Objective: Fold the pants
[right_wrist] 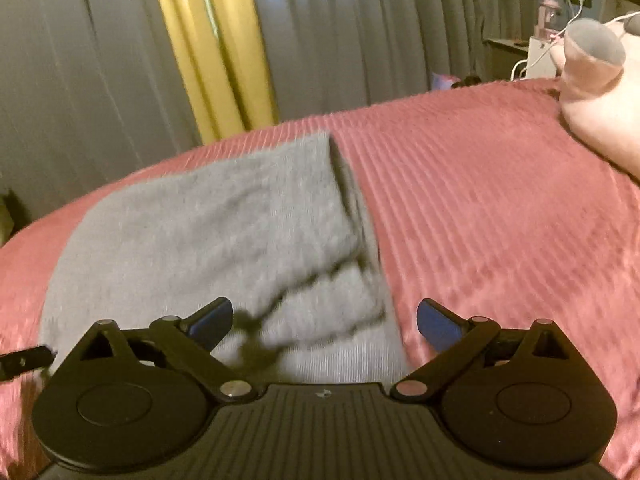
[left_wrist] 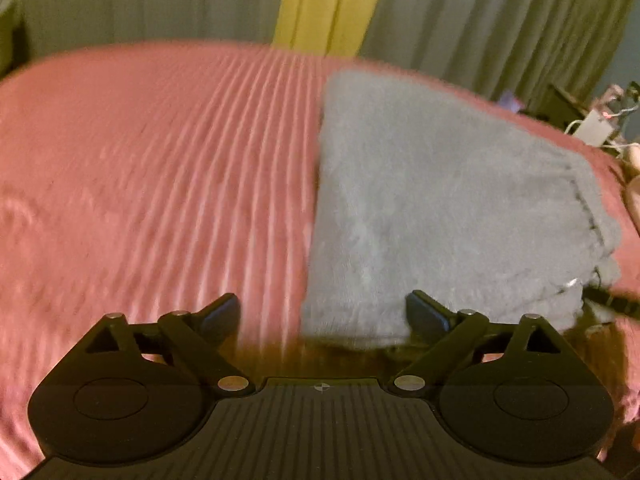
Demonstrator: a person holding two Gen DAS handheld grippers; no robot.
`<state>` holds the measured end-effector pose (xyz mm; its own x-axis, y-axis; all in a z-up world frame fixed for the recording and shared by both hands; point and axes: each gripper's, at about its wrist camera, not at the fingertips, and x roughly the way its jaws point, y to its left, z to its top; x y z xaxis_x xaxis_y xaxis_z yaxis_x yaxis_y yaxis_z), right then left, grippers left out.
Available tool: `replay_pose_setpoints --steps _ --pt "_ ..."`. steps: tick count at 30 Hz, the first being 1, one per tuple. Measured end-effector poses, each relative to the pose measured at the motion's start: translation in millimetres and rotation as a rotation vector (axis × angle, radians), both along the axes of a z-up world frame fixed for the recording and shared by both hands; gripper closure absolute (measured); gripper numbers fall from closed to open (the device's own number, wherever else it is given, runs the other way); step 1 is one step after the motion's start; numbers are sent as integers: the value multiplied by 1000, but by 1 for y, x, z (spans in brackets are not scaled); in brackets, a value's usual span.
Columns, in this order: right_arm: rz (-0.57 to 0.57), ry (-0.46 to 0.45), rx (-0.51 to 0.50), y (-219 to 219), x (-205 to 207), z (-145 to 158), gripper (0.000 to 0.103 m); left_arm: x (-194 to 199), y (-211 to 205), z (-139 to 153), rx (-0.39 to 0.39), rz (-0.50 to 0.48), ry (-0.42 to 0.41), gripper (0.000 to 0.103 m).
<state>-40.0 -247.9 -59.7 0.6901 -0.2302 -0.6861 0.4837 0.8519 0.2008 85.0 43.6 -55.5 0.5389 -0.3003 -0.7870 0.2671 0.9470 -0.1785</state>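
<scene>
Left gripper (left_wrist: 322, 314): jaws spread wide, nothing pinched. One finger sits over the bedspread, the other over the near corner of the pants, but whether that pad actually touches the fabric is hard to say.
Right gripper (right_wrist: 324, 320): also wide open, holding nothing. Its blue pads (right_wrist: 434, 326) straddle the right edge of the pants; contact isn't clear here either.
Pants (left_wrist: 440, 216): grey, fuzzy, already folded into a thick stack, lying flat on the bed. In the left wrist view they're on the right half of the bed; in the right wrist view they're left of centre.
Layers: stepped edges show on the right side of the stack, though motion blur smears them so I can't count them.
Near edge: cut off behind both gripper bodies, so the closest hem is hidden.
Bedspread (left_wrist: 160, 184): pinkish-red, ribbed, pretty blurry.
Curtains (right_wrist: 360, 40): grey with a yellow strip (right_wrist: 212, 52), out of focus.
Hand (right_wrist: 600, 100): pokes in at the right wrist view's top right corner, mostly cropped off.
Clutter (left_wrist: 596, 120): cables and a white box past the bed, too small to identify.
</scene>
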Motion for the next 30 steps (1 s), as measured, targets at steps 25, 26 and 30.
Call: replay_pose_setpoints --steps 25,26,30 --pt "9 96 -62 83 -51 5 4 -78 -36 3 250 -31 -86 3" --pt "13 90 -51 83 -51 5 4 -82 -38 4 262 -29 -103 3" --pt "20 69 -75 88 -50 8 4 -85 -42 5 276 -14 -129 3"
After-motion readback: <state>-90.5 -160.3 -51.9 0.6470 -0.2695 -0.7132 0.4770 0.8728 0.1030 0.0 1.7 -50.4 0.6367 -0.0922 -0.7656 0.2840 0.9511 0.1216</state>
